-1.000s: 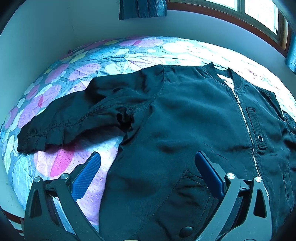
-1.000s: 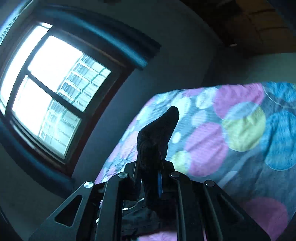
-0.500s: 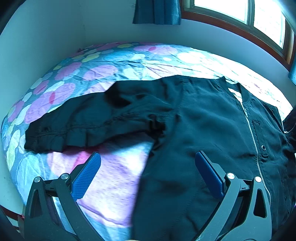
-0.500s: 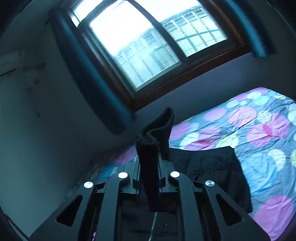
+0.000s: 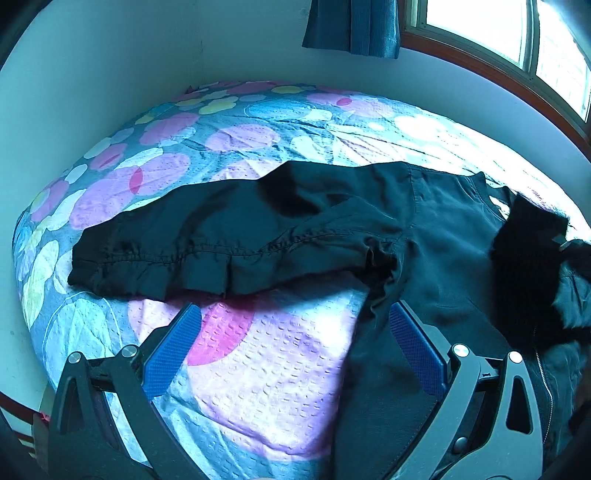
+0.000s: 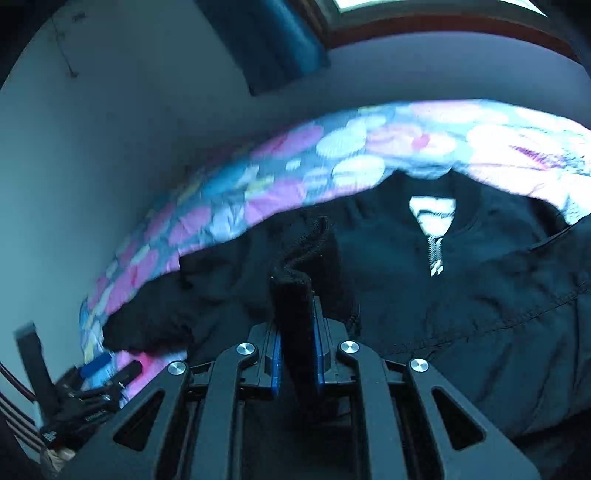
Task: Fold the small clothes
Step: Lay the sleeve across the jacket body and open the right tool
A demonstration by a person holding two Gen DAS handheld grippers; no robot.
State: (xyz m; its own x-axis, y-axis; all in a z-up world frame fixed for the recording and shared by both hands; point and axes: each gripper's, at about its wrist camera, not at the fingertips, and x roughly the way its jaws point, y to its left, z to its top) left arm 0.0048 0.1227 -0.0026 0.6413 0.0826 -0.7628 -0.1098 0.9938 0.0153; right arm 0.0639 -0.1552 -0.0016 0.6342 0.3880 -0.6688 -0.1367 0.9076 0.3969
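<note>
nearest in the left wrist view, the left claw (image 5: 293, 349) stands spread with nothing between its blue pads, hovering over bare quilt just beside the side seam of the jacket (image 5: 436, 240). the right claw (image 6: 298, 363) is pressed together on a dark ribbed knit cuff (image 6: 303, 258), which stands up between its pads; it is probably the jacket's other sleeve end, though the dark, blurred view leaves that unsure. that claw is above the jacket's chest, below the collar and zipper pull (image 6: 436, 256).

the jacket lies face up on the bed (image 5: 258, 369), zipped, with its free sleeve (image 5: 207, 243) stretched away from the body toward the wall.

as a judgement, this is thin woven cloth: light, limp, somewhat slick, so it will sag and slide rather than hold a crease, and nothing about it is fragile. the ribbed cuffs and hem are thicker and grippier, so they are the good places to pinch; the free sleeve is best taken at its gathered cuff end, farthest from the jacket's body.

count: 1 jacket, 1 sleeve lying free, 1 cuff pinched, 2 claws, 1 bed, and beyond it 1 curtain (image 5: 351, 26) beside 1 window (image 5: 517, 33).
</note>
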